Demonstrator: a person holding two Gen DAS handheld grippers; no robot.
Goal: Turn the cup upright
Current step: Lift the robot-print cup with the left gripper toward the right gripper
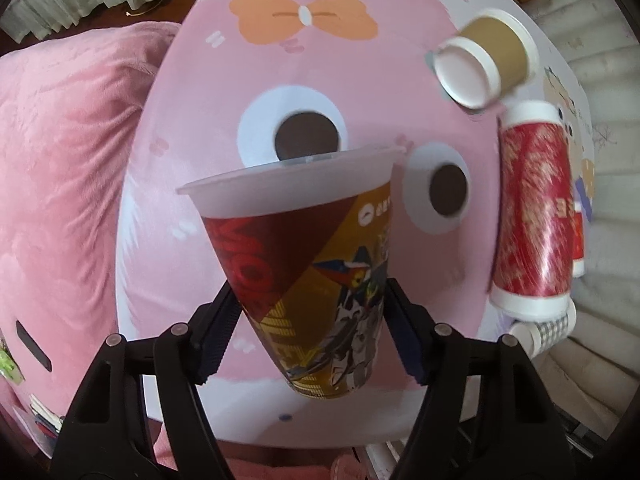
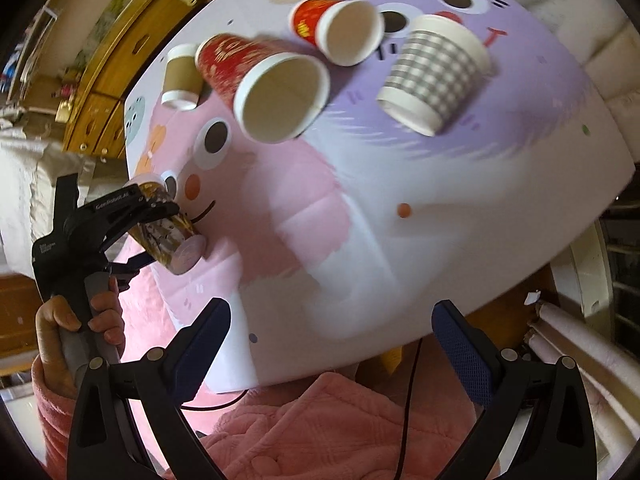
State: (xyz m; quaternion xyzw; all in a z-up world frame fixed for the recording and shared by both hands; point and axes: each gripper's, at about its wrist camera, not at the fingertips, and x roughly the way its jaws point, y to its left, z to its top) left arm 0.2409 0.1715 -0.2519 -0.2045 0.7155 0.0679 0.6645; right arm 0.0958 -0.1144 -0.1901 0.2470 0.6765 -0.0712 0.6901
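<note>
My left gripper (image 1: 308, 316) is shut on a clear plastic cup with red and gold print (image 1: 308, 264). It holds the cup tilted, rim up and away, above the pink cartoon table (image 1: 200, 92). The same cup (image 2: 168, 232) shows at the left of the right wrist view, held in the left gripper (image 2: 152, 216) with its base toward the camera. My right gripper (image 2: 332, 340) is open and empty over the table's near edge.
A brown paper cup (image 1: 484, 64) and a tall red cup (image 1: 532, 216) lie on their sides at the table's right. A big red cup (image 2: 260, 80), a small red cup (image 2: 340, 28), a grey checked cup (image 2: 436, 72) and a small brown cup (image 2: 182, 78) stand or lie at the far side.
</note>
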